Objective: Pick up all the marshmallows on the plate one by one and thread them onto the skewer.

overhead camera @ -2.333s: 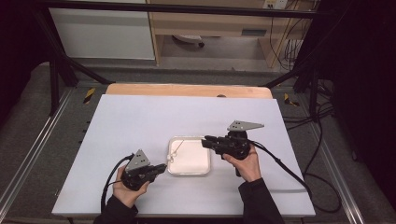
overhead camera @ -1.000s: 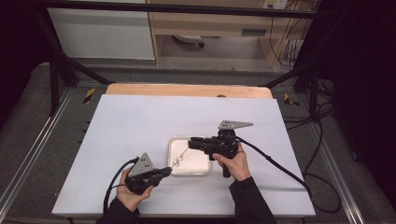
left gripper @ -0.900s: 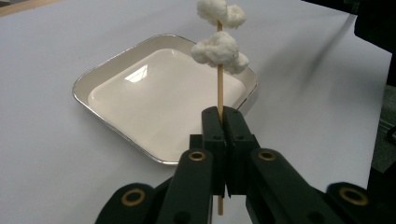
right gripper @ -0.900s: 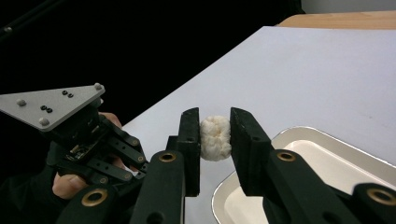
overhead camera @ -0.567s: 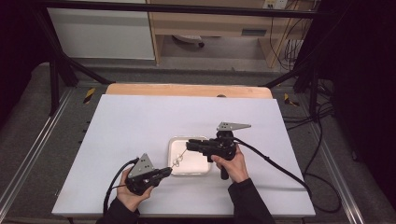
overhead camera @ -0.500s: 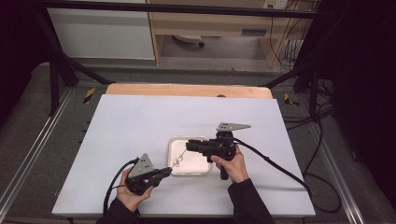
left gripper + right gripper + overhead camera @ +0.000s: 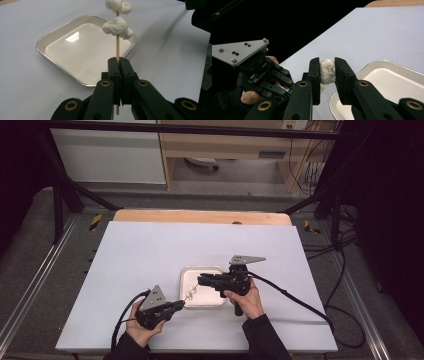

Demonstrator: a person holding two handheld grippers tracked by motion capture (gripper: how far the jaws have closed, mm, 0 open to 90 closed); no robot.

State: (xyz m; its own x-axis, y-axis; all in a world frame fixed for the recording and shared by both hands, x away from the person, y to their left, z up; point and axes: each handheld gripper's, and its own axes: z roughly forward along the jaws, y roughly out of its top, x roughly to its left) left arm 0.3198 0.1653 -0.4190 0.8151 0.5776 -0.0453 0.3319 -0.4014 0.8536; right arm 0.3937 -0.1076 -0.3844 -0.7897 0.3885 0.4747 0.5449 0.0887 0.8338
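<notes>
Where the high view is consulted, a white surface [image 7: 150, 255] is seen carrying a shallow white tray [image 7: 187, 276] near its front middle, with both hand-held tools converging on it. The left gripper [image 7: 178, 304] is held at the tray's front left corner and the right gripper [image 7: 201, 280] is reached in over the tray from the right; the skewer [image 7: 190, 294] appears there as a small pale streak between them, and its detail cannot be made out.

In the left gripper view, the left gripper [image 7: 119, 65] is found closed tight on a thin wooden skewer [image 7: 117, 47], which stands upright between the jaws. Two white fluffy pieces [image 7: 117, 26] are threaded on the stick, one above the other, the upper one cut by the frame edge. The tray [image 7: 46, 40] is seen behind, with a metallic rim and a bare white floor.

In the right gripper view, the right gripper [image 7: 327, 68] is found clamped narrowly on one white fluffy piece [image 7: 327, 71], above the near corner of the tray [image 7: 367, 68]. The stick cannot be made out there. The left gripper's body and grey plate [image 7: 239, 51] are seen at the left, held in a hand [image 7: 253, 96].
</notes>
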